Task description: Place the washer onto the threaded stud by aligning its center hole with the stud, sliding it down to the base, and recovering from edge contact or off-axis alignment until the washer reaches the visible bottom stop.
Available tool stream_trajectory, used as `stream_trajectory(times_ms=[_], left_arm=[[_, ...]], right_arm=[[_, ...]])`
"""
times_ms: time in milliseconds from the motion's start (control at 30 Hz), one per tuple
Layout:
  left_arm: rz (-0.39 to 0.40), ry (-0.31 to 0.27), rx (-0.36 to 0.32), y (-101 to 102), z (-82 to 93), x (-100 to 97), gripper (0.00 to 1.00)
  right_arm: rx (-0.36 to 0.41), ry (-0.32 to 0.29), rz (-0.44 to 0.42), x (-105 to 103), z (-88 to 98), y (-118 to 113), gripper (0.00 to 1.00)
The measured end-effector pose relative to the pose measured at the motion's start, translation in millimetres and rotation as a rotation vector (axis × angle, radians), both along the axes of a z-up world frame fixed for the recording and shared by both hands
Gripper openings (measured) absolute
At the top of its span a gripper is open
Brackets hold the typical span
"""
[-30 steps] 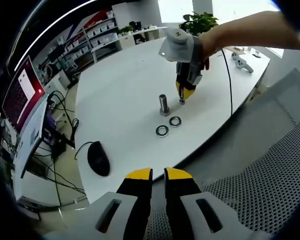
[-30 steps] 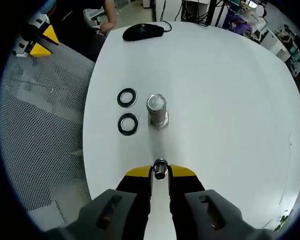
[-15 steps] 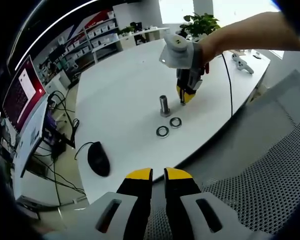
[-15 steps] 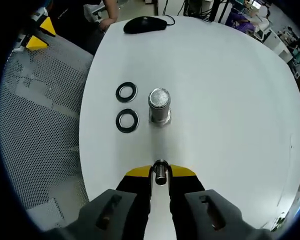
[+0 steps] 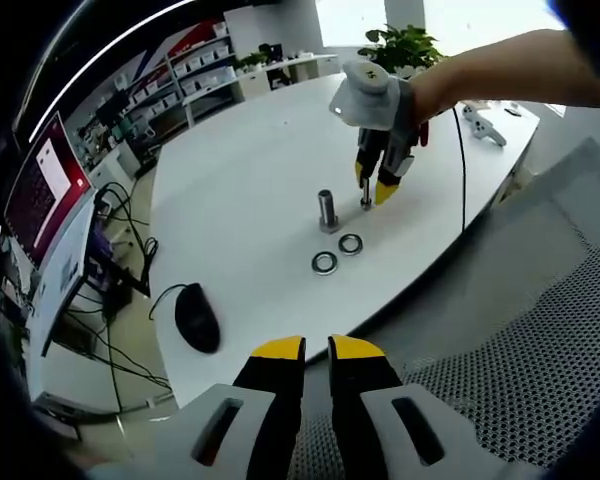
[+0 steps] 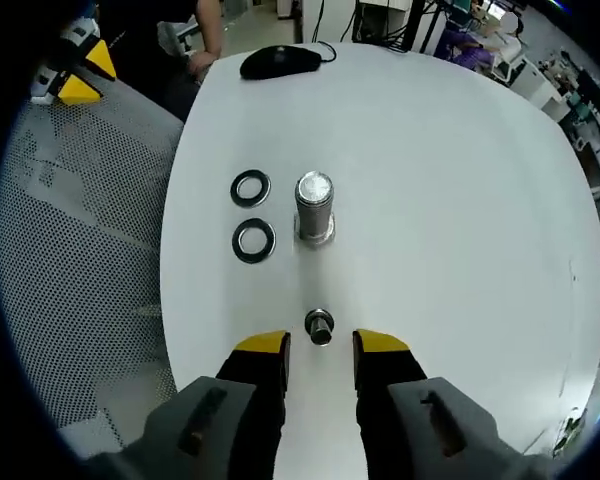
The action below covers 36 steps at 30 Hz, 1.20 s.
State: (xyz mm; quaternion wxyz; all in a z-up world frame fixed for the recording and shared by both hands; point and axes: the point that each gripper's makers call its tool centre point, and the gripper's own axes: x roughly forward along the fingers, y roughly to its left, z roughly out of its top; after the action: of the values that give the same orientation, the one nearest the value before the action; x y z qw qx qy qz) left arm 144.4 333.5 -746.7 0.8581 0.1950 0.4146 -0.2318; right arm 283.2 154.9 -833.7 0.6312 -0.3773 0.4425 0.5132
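Since half a second ago, the right gripper (image 6: 320, 345) has let go: its yellow-tipped jaws, clamped then on a small metal bolt (image 6: 319, 327), are now spread apart, and the bolt stands upright on the white desk (image 6: 460, 200) in the gap just ahead of the tips, touching neither jaw. In the left gripper view the same gripper (image 5: 377, 188) hangs over the desk with the bolt (image 5: 366, 196) between its parted tips, a person's bare forearm (image 5: 500, 62) behind it.

Beyond the bolt stands the thicker threaded stud (image 6: 314, 208), upright on its base. Two dark washers lie flat just beside it, apart from each other: the near washer (image 6: 253, 240) and the far washer (image 6: 250, 188). Neither is on the stud.

The left gripper (image 5: 316, 352) hovers off the desk edge, above a grey mesh chair (image 5: 540, 330), its jaws nearly together with only a narrow gap and nothing between them.

A black computer mouse (image 6: 278, 62) lies at the far desk edge. The room holds shelves (image 5: 195, 70), a potted plant (image 5: 398, 42) and a red-lit monitor (image 5: 42, 185).
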Motion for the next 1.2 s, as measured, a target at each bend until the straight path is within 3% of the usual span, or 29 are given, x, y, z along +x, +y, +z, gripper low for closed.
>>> stream_trajectory(times_ms=[300, 533, 967, 1067, 1200], left_arm=[[-0.004, -0.006, -0.002, -1.2, 2.5, -1.7, 0.07], [0.002, -0.011, 0.002, 0.0, 4.1, -2.2, 0.07], [-0.012, 0.002, 0.004, -1.9, 2.3, -2.8, 0.07], [-0.008, -0.005, 0.001, -1.9, 2.8, -1.6, 0.07], [-0.011, 0.000, 0.004, -2.1, 1.7, -1.8, 0.07]], right_arm=[[0.228, -0.053, -0.174, 3.3, 75.2, -3.2, 0.29], [0.425, -0.049, -0.284, -19.8, 122.5, -4.8, 0.29], [0.596, -0.068, -0.437, -60.7, 165.8, -26.4, 0.30], [0.691, -0.030, -0.483, -74.2, 174.1, -23.8, 0.30], [0.694, -0.039, -0.490, -82.1, 168.4, -31.4, 0.30]])
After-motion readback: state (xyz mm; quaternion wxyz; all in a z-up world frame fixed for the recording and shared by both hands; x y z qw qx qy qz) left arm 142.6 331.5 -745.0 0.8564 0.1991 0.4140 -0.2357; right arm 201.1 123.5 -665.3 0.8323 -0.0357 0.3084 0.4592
